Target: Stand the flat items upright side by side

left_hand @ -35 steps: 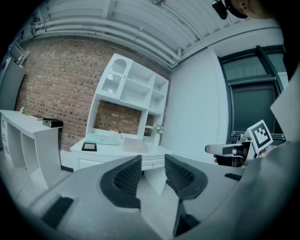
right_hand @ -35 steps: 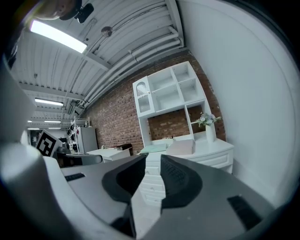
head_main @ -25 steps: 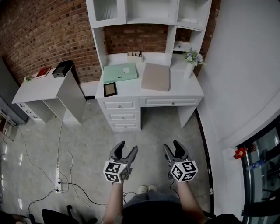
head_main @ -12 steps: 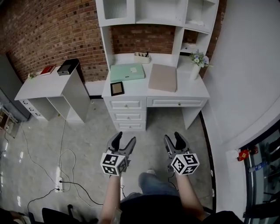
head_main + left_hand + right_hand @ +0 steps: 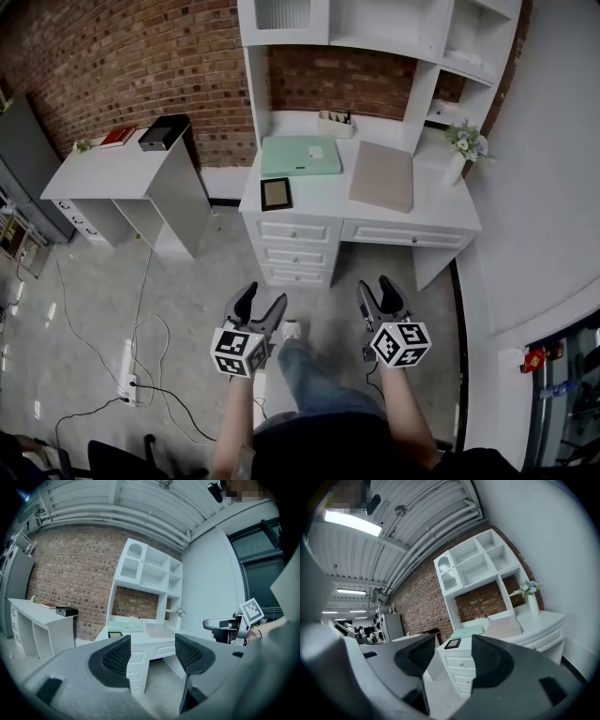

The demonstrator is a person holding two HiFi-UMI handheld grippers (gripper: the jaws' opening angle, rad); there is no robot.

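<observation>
Lower centre, the left gripper (image 5: 263, 296) and right gripper (image 5: 375, 284) hang with jaws parted, holding nothing, aimed at the upper-centre desk (image 5: 323, 194), presumably for its flat green folder (image 5: 300, 156).

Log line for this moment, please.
left tool: open, empty | right tool: open, empty | green folder, beige board, dark frame: flat on desk | stage: none upright yet

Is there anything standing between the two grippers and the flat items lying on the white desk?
Nothing visible. Only floor lies between the left gripper, the right gripper and the desk; the green folder, beige folder and dark frame lie uncovered on top.
</observation>
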